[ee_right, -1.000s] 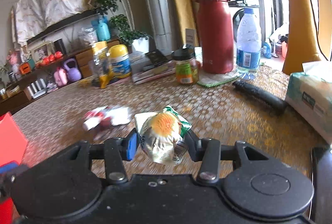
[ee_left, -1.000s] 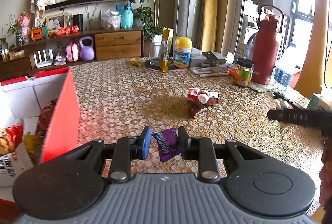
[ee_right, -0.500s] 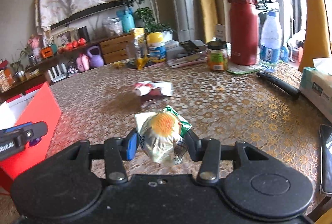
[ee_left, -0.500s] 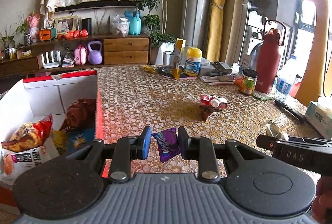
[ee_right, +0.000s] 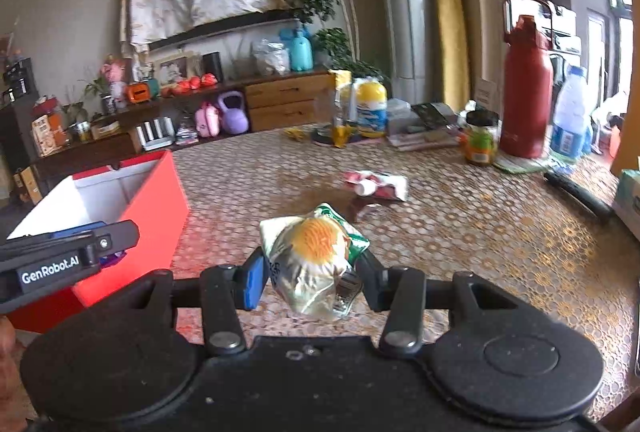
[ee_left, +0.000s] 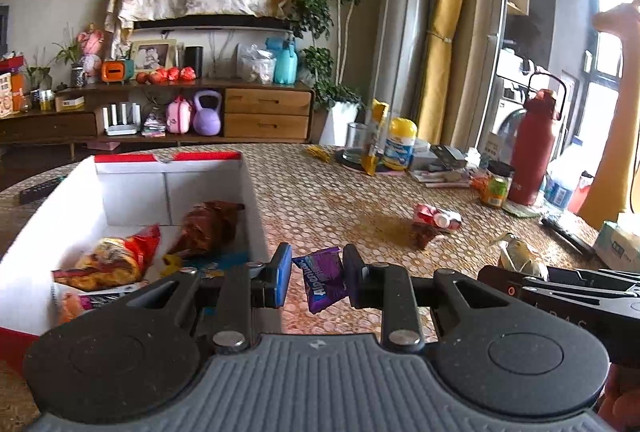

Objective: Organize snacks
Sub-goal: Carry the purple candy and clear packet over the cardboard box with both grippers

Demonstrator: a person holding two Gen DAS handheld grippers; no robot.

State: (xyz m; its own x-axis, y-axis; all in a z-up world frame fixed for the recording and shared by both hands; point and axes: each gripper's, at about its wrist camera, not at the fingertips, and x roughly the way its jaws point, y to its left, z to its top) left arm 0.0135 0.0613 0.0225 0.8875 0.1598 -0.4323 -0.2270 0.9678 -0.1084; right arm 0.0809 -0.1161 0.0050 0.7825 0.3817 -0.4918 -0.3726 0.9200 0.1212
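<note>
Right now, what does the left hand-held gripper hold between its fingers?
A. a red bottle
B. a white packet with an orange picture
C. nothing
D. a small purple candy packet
D: in the left wrist view the left hand-held gripper is shut on the small purple candy packet; the white packet with the orange picture is in the right hand-held gripper.

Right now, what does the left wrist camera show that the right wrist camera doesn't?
Only the left view looks into the red box, showing snack bags inside, and shows the left claw gripping a purple packet. Only the right view shows the right claw pinching a white pouch with an orange picture. Both show the patterned table, the red-and-white pack lying on it, and the red flask.
</note>
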